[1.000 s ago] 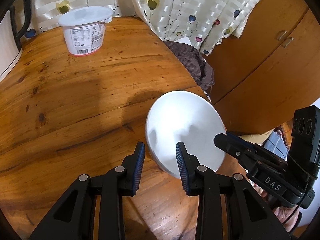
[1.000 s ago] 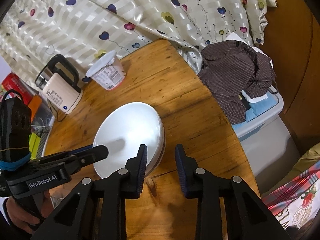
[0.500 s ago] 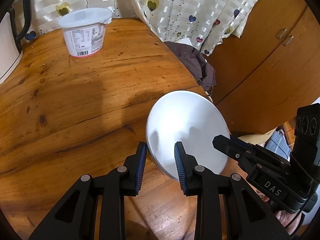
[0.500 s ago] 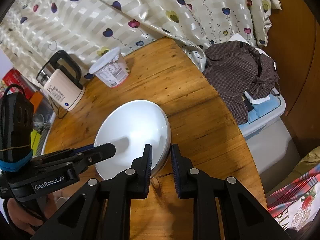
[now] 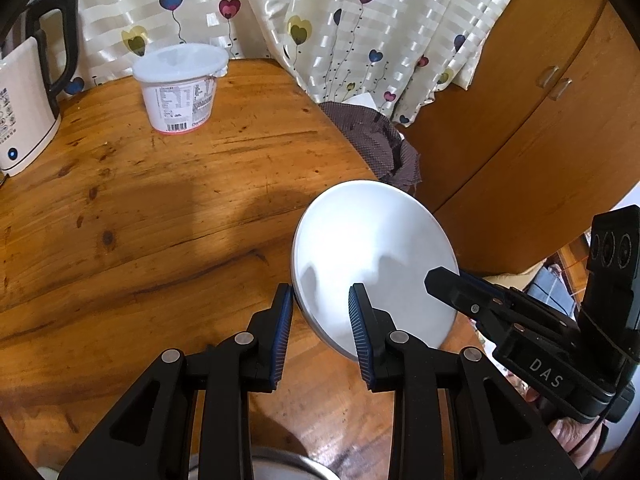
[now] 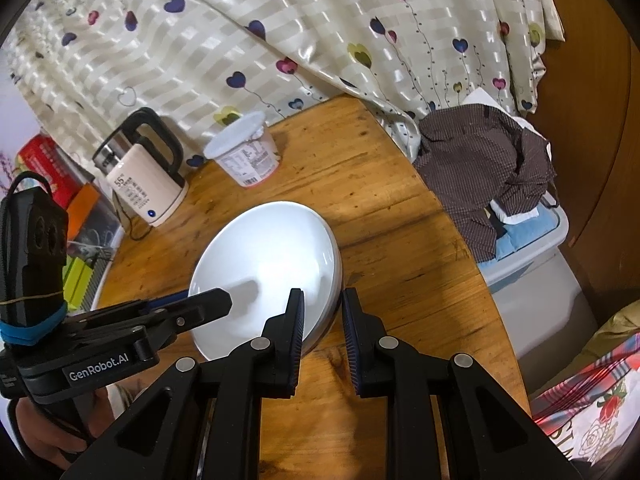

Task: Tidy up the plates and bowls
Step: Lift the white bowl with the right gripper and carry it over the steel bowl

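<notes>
A stack of white plates (image 5: 372, 248) sits on the round wooden table (image 5: 160, 208) near its right edge; it also shows in the right wrist view (image 6: 264, 272). My left gripper (image 5: 320, 320) straddles the stack's near rim with one finger over it and one outside, still with a gap. My right gripper (image 6: 322, 320) has closed on the opposite rim of the stack. A metal bowl's rim (image 5: 280, 466) shows at the bottom of the left wrist view.
A white lidded tub (image 5: 180, 88) and a white electric kettle (image 5: 24, 112) stand at the back of the table. A curtain (image 6: 280, 40) hangs behind. A storage bin with a brown shirt (image 6: 488, 168) stands off the table's right side, beside wooden cabinets (image 5: 520, 140).
My right gripper has narrowed from open to closed on the plates' rim. My left gripper has slid slightly forward around the near rim. The stack appears slightly tilted up.
</notes>
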`<state>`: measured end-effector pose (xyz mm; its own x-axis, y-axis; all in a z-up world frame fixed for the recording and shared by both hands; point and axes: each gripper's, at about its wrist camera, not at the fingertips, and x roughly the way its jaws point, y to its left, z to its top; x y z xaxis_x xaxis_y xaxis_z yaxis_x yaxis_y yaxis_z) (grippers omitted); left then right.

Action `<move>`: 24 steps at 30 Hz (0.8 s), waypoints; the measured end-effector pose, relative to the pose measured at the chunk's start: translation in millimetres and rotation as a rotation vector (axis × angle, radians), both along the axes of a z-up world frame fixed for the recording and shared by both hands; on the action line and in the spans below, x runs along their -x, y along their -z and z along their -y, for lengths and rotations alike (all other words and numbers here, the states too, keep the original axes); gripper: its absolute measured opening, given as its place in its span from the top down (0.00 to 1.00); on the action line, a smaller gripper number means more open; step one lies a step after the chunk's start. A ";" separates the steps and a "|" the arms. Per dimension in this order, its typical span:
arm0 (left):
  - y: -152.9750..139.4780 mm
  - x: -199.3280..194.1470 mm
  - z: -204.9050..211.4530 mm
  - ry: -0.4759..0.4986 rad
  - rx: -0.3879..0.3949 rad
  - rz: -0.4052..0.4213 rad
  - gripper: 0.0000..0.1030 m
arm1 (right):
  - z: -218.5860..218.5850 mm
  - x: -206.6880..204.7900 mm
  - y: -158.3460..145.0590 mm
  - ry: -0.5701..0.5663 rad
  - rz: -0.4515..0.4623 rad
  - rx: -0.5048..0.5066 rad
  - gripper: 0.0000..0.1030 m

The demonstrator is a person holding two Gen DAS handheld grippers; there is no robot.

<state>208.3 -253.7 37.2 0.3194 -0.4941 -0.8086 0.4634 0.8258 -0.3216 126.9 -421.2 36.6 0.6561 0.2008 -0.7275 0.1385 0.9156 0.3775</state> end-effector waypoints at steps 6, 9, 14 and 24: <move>-13.5 15.2 -11.3 -0.011 0.014 0.023 0.71 | -10.5 11.3 -15.6 -0.011 0.026 0.012 0.82; -20.3 22.8 -17.5 -0.017 0.021 0.033 0.71 | -16.4 17.8 -23.1 -0.021 0.039 0.015 0.82; -31.2 36.8 -30.5 -0.029 0.030 0.053 0.71 | -27.7 27.0 -31.9 -0.037 0.053 0.013 0.82; -45.4 62.8 -57.6 -0.064 0.051 0.075 0.71 | -53.6 45.2 -46.9 -0.073 0.076 0.016 0.82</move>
<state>145.6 -196.0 82.6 0.4103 -0.5108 -0.7555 0.4349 0.8377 -0.3302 81.8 -367.6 83.6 0.6932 0.2394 -0.6799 0.0424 0.9281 0.3700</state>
